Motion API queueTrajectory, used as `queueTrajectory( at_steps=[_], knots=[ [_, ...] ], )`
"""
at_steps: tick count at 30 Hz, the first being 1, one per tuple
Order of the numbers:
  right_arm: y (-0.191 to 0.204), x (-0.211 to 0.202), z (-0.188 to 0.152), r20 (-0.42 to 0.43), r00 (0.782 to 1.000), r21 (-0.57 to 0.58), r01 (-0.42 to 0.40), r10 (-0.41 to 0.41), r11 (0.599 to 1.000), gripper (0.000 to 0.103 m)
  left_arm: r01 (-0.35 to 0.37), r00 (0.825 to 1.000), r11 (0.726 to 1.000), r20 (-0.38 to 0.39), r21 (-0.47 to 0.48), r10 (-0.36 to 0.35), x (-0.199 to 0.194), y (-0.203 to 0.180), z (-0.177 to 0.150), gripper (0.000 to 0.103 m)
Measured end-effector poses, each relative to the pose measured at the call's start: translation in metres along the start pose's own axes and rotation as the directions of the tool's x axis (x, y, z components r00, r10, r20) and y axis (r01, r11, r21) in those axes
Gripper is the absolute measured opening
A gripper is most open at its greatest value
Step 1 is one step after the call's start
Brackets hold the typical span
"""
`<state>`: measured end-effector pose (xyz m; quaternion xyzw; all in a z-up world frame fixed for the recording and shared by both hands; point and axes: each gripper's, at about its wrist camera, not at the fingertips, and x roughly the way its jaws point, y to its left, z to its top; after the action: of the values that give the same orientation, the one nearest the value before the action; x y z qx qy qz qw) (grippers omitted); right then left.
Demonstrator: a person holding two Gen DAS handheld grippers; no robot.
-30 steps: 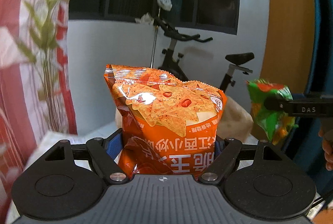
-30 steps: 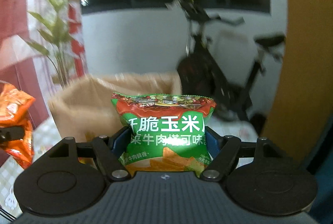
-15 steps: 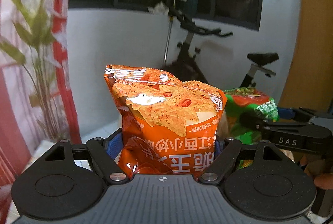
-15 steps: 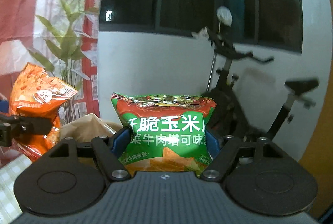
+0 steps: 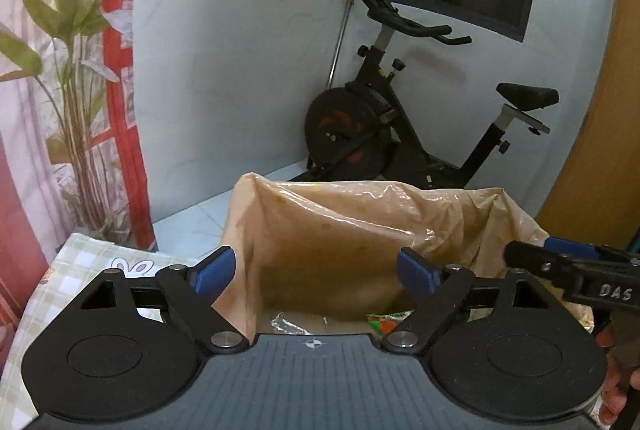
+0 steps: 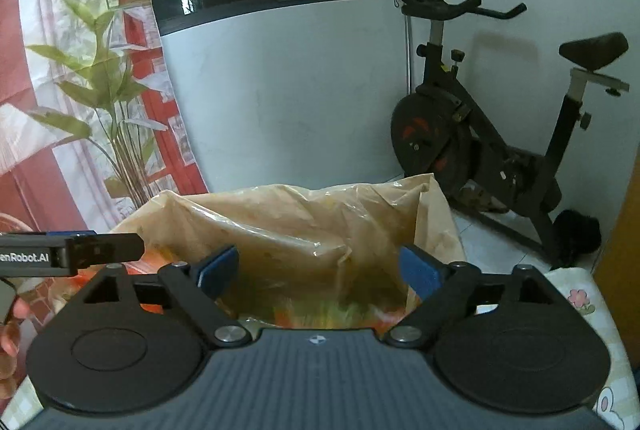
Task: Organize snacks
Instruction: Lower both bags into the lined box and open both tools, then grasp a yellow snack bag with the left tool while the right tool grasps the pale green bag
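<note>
An open tan plastic bag (image 5: 340,230) stands just ahead of both grippers; it also shows in the right wrist view (image 6: 304,226). My left gripper (image 5: 316,272) is open and empty over the bag's mouth. My right gripper (image 6: 318,270) is open and empty over the same bag. A bit of green snack packet (image 5: 386,322) lies at the bottom of the bag. In the right wrist view blurred orange and green packets (image 6: 328,312) lie inside the bag. The right gripper's finger (image 5: 568,272) shows at the right edge of the left wrist view.
A black exercise bike (image 5: 384,122) stands against the white wall behind the bag. A checked tablecloth (image 5: 80,262) covers the table. A plant (image 5: 60,70) and a red patterned curtain (image 6: 80,50) are at the left. The left gripper's arm (image 6: 68,254) reaches in from the left.
Both grippers have opened and let go of their packets: the orange chips and the green chips have dropped into the bag. Both grippers now stand over the bag's mouth.
</note>
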<state>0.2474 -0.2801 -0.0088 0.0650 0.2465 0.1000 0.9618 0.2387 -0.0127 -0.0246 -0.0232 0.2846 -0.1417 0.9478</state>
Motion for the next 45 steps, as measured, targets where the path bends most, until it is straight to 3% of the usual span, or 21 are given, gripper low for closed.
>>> queueTrajectory(
  at_steps=[10,14,20,24,28,32,37,41,45],
  knots=[
    [0.006,-0.059,-0.011,0.041,0.998,-0.012,-0.056,0.057,0.998,0.091,0.055,0.998,0.997,0.047,-0.056,-0.052,-0.077,0.023,-0.015,0.089],
    [0.015,-0.086,-0.029,0.066,0.995,-0.04,-0.074,0.077,0.996,0.093,0.065,0.996,0.997,0.068,-0.048,-0.061,-0.107,0.03,-0.036,0.09],
    [0.028,-0.109,-0.072,0.058,0.995,-0.101,-0.072,0.078,0.992,0.093,0.058,0.998,0.998,0.042,-0.03,-0.057,-0.116,0.03,-0.083,0.09],
    [0.034,-0.111,-0.105,0.011,0.997,-0.084,-0.076,0.078,0.994,0.093,0.057,0.998,0.998,0.024,-0.013,-0.056,-0.115,0.025,-0.116,0.09],
    [0.04,-0.105,-0.137,-0.045,0.999,-0.094,-0.031,0.026,0.995,0.093,0.053,0.999,0.998,0.004,-0.015,-0.053,-0.109,0.019,-0.14,0.09],
    [0.045,-0.091,-0.164,-0.14,0.99,-0.088,-0.017,0.005,0.996,0.093,0.057,0.998,0.998,-0.025,-0.037,-0.058,-0.102,0.016,-0.157,0.09],
    [0.056,-0.075,-0.181,-0.23,0.973,-0.104,-0.025,0.001,0.994,0.093,0.053,0.998,0.999,-0.042,0.013,-0.052,-0.097,0.01,-0.169,0.09],
    [0.054,-0.069,-0.194,-0.269,0.963,-0.102,-0.007,-0.02,0.995,0.1,0.078,0.994,0.997,-0.079,0.025,-0.076,-0.089,0.008,-0.176,0.09],
    [0.047,-0.067,-0.202,-0.303,0.953,-0.063,-0.026,0.005,0.998,0.1,0.096,0.988,0.995,-0.12,0.022,-0.093,-0.075,0.006,-0.183,0.09]
  ],
)
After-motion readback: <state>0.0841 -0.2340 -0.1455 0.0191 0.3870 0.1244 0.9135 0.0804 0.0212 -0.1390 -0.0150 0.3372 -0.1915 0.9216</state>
